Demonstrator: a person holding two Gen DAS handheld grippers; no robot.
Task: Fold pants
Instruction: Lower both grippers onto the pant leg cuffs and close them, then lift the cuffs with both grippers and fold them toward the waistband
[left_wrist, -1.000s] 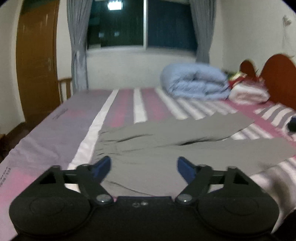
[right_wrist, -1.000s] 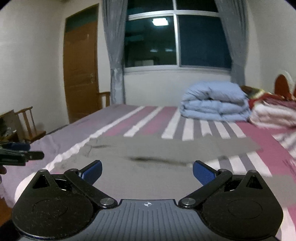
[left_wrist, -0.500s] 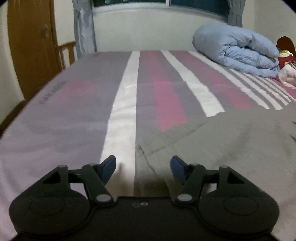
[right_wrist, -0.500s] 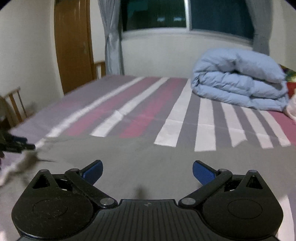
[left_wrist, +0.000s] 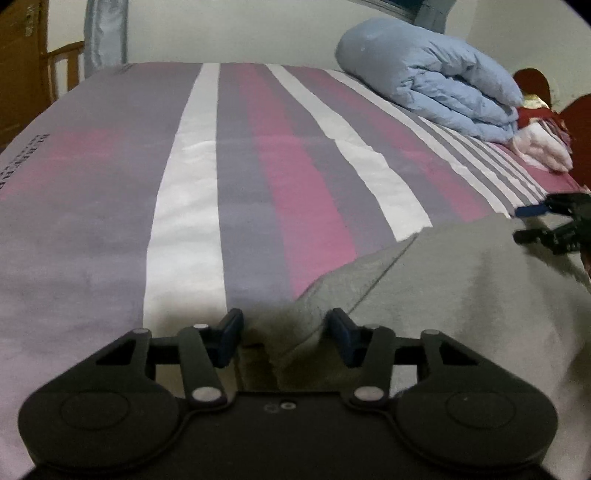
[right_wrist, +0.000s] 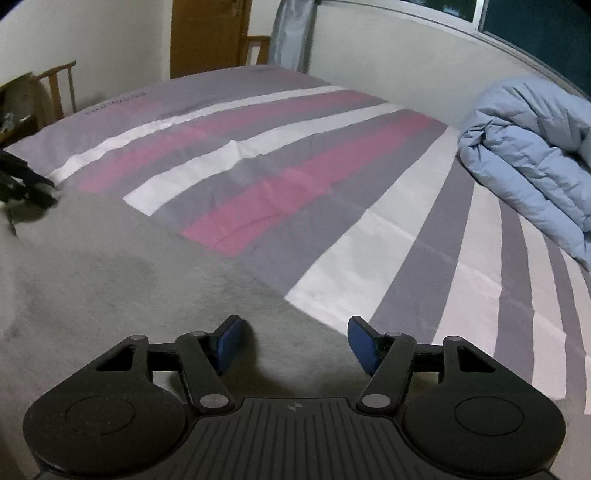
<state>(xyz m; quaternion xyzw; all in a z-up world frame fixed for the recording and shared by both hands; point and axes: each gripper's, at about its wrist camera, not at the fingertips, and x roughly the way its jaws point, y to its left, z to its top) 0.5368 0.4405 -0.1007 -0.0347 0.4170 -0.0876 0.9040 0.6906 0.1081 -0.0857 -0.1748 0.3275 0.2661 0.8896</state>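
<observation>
We are closing the left gripper (left_wrist: 284, 334) around the pants (left_wrist: 443, 295) corner at six o'clock; its jaws have just been narrowing but aren't yet pinching. We are likewise narrowing the right gripper (right_wrist: 291, 341) over the far edge, holding nothing. Pants are lying flat on the bed (left_wrist: 240, 166); the duvet (left_wrist: 436, 77) is sitting at two o'clock.

Your left gripper's (left_wrist: 286, 338) black body hides the near corner of the grey pants (left_wrist: 461, 295); you cannot tell whether its pads (left_wrist: 341, 332) touch the cloth. The pants run off the right edge in the left wrist view and off the left edge in the right wrist view. The print on the striped sheet (left_wrist: 192, 184) at the left edge is too blurred to read. The right gripper (left_wrist: 532, 221) is cut off at the right border.
</observation>
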